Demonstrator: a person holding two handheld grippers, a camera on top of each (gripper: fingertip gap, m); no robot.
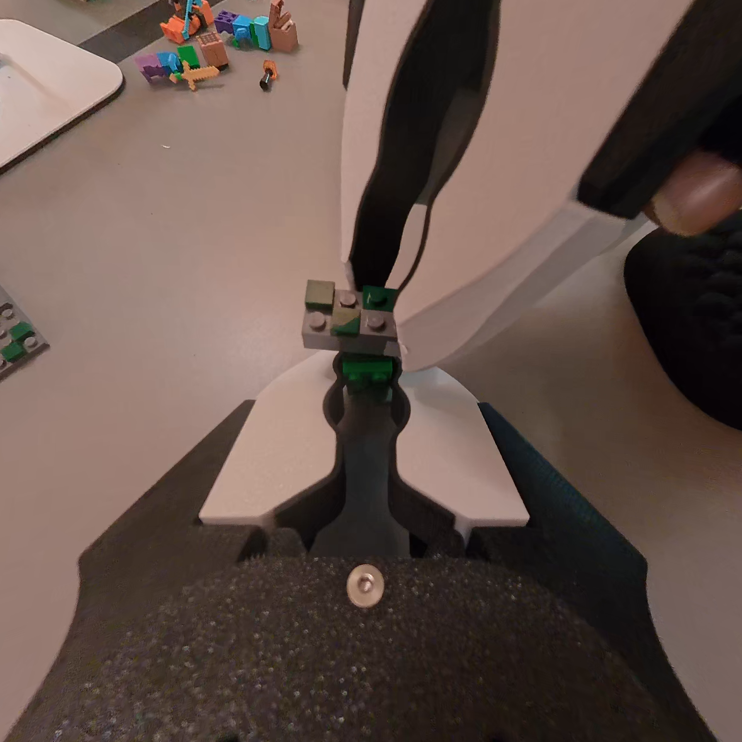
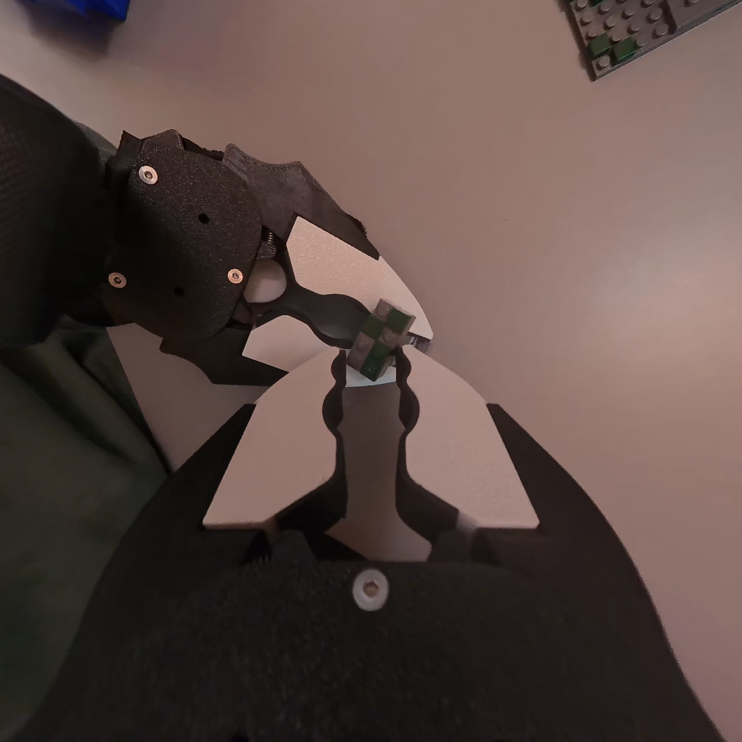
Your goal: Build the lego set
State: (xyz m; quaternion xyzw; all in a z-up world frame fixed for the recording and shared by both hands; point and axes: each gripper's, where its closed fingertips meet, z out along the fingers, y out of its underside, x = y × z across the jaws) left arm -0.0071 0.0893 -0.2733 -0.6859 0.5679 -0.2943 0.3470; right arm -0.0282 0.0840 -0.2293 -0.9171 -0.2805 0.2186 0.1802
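Above the tabletop (image 1: 120, 241), mid-air: both grippers meet at one small grey-and-green lego assembly (image 1: 350, 317).

Left gripper (image 1: 366, 375) has its jaws pinching the green bricks under the assembly, so the grey plate sits just past the tips, studs up, long axis crosswise to the jaws. Right gripper (image 2: 369, 355) comes from the opposite side; its jaws are narrowly spread and bracket the dark green end piece, contact unclear. Judgement: the next press turns on keeping that end square between the right jaws. Grey baseplate (image 2: 642, 28) and loose coloured parts (image 1: 225, 44) lie well apart.
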